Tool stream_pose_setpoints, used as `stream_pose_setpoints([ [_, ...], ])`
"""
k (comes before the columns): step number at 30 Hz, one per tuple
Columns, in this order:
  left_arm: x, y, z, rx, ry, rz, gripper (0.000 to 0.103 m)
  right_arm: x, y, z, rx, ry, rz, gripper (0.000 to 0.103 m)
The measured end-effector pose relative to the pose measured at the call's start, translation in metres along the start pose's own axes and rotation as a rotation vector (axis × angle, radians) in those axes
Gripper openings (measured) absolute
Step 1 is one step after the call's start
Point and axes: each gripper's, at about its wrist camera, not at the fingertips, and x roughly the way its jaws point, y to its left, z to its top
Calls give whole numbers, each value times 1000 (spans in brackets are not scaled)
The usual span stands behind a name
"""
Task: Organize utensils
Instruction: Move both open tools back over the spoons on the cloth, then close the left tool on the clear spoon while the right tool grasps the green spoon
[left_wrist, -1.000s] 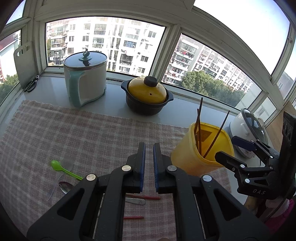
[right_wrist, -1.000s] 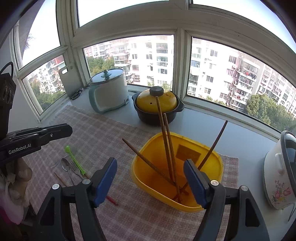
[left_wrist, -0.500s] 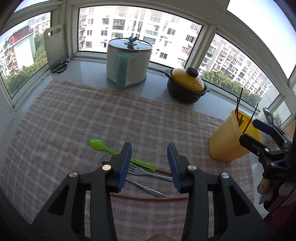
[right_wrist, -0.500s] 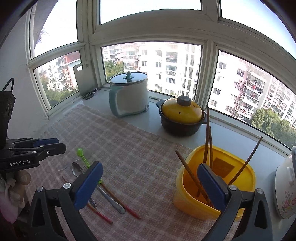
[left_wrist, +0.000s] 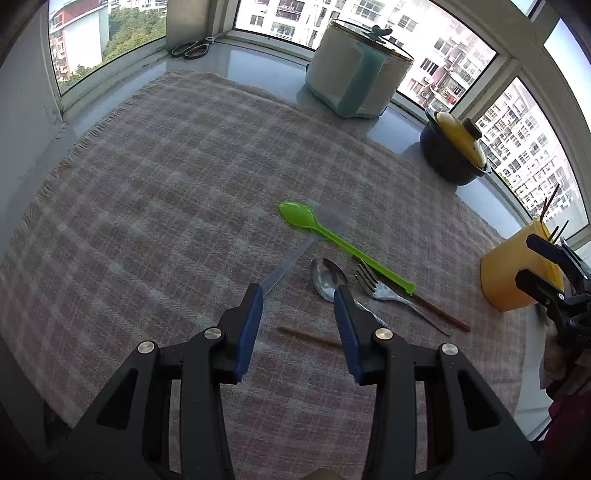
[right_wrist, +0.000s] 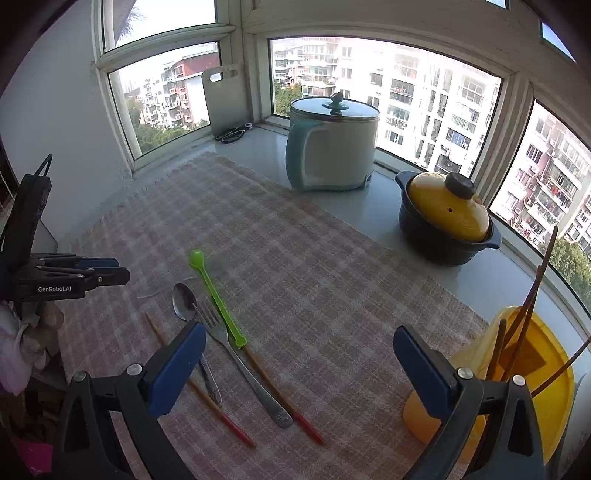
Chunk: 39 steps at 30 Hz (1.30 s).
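- Both tongs carry nothing: the left tongs (left_wrist: 298, 290) stand part open, tilted down over the pile of loose cutlery, with a metal spoon (left_wrist: 328, 277) just past their tips and a brown chopstick (left_wrist: 310, 336) lying on the cloth between the two arms, untouched. Their jaws opened within the last second from nearly shut.
- Right tongs (right_wrist: 300, 354) gape about as wide as they go, having just been opening, and they too grip nothing; the yellow tub (right_wrist: 532, 384) sits just behind their right arm.
- Done so far, by my reading: several chopsticks (right_wrist: 526, 321) already stand in the yellow tub, leaning against its rim.
- Left to do: everything well to the left of the yellow tub on the checked cloth (left_wrist: 166, 192). That is the metal spoon, a fork (right_wrist: 236, 354), a green plastic spoon (left_wrist: 332, 238), a clear plastic spoon (left_wrist: 306, 245) that is hard to make out, and two red-tipped chopsticks (right_wrist: 284, 398), one on each side of the fork.
- These lie crossed and touching one another, so they will likely have to be lifted one by one.
- My judgement is that the job is under half done, with the left tongs placed to take the next piece.
- A pot, a casserole and scissors beyond the cloth look like bystanders.
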Motion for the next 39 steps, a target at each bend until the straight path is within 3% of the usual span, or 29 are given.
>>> stream_pose_setpoints([
  [8, 15, 22, -17, -44, 58, -7, 40, 50, 20, 9, -48, 117, 95, 83],
  [20, 36, 9, 16, 141, 86, -3, 27, 110, 53, 32, -102, 259, 233, 56],
  [27, 61, 3, 28, 203, 144, -28, 20, 147, 72, 45, -130, 328, 243, 41],
  [39, 81, -8, 34, 308, 189, -38, 18, 187, 95, 57, -184, 395, 238, 31],
])
